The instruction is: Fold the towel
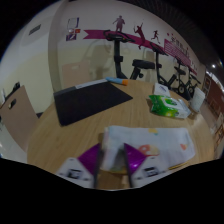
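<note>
A pale towel [150, 143] with small coloured marks lies on the wooden table [60, 140], just ahead of my fingers and to their right. My gripper [113, 160] is low over the table's near edge. Its purple pads [93, 158] stand close together, and a bunched strip of the towel runs up between them and fills the gap. Both pads seem to press on this strip. The rest of the towel spreads flat beyond the fingers.
A dark rectangular mat [90, 100] lies on the table beyond the towel, to the left. A green packet [166, 104] lies at the far right of the table. A chair [18, 112] stands at the left side. Exercise machines [150, 65] stand behind the table.
</note>
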### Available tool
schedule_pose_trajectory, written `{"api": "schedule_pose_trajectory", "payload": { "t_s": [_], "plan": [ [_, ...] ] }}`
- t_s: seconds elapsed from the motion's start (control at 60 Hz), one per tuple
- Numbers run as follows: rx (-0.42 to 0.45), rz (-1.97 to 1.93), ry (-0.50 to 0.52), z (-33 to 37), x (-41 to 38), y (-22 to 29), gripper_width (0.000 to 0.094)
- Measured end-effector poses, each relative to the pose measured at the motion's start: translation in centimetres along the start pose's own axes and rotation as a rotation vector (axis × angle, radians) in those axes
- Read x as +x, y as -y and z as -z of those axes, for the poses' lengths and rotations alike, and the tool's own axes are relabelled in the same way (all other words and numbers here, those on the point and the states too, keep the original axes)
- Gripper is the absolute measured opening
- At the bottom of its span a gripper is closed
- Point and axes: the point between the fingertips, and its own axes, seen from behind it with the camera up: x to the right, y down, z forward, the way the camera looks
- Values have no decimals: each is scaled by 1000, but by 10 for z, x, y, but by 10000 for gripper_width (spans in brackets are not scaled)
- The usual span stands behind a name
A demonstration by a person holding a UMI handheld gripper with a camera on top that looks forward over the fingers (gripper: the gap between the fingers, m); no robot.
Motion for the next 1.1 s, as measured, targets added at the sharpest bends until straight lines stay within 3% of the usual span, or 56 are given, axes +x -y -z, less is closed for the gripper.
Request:
{"api": "schedule_pose_trajectory", "payload": {
  "t_s": [0.05, 0.133, 0.267, 0.483, 0.667, 0.967, 1.017, 1.1],
  "plan": [
    [-9, 39, -59, 1, 14, 1, 23],
    [-51, 68, -86, -3, 15, -1, 29],
    [-124, -57, 69, 18, -19, 4, 10],
    [-53, -266, 174, 79, 2, 71, 13],
    [-32, -335, 111, 79, 81, 78, 18],
    [-99, -310, -19, 43, 175, 23, 31],
    [-119, -279, -29, 36, 179, 11, 153],
    [-143, -246, -41, 39, 184, 0, 763]
  ]
}}
